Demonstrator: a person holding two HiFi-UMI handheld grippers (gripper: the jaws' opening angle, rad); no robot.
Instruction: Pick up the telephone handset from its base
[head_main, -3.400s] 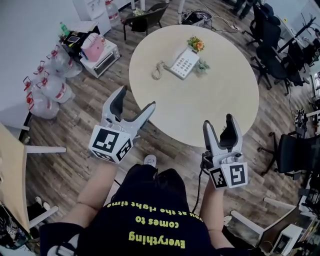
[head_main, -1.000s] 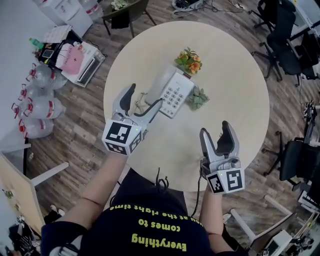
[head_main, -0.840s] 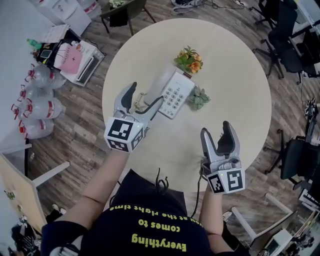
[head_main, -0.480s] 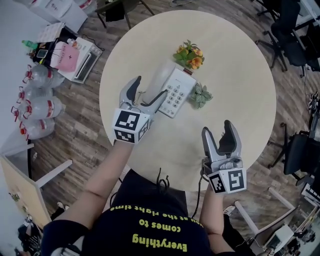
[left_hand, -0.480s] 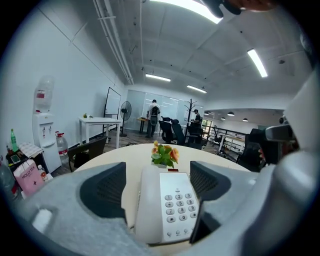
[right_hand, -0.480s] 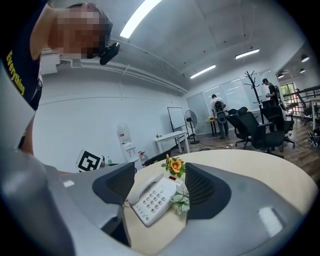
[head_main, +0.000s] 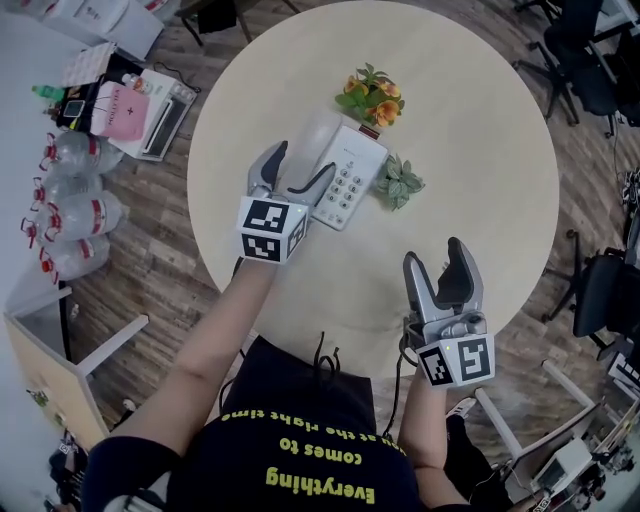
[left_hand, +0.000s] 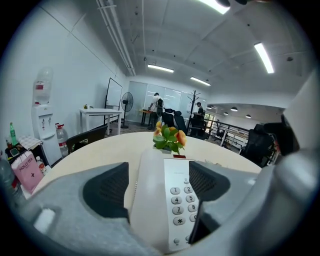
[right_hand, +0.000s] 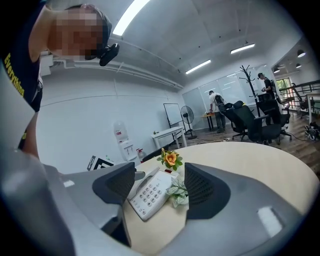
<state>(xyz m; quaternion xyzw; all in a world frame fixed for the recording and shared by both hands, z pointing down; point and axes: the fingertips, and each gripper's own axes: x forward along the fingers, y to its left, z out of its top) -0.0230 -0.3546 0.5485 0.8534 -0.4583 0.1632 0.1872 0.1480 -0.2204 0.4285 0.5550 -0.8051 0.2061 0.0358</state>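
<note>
A white telephone lies on the round beige table, with its handset resting in the cradle on the base's left side. My left gripper hovers open over the phone's near end. In the left gripper view the handset and the keypad both lie between the spread jaws of that gripper, and no contact shows. My right gripper hangs open and empty over the table's near edge. It looks at the phone from a distance.
An orange flower pot stands at the phone's far end and a small green plant at its right. Water bottles and a pink bag sit on the floor to the left. Office chairs stand to the right.
My left gripper has moved forward across the table and now straddles the phone's near end, still open. The right gripper has hardly moved.
</note>
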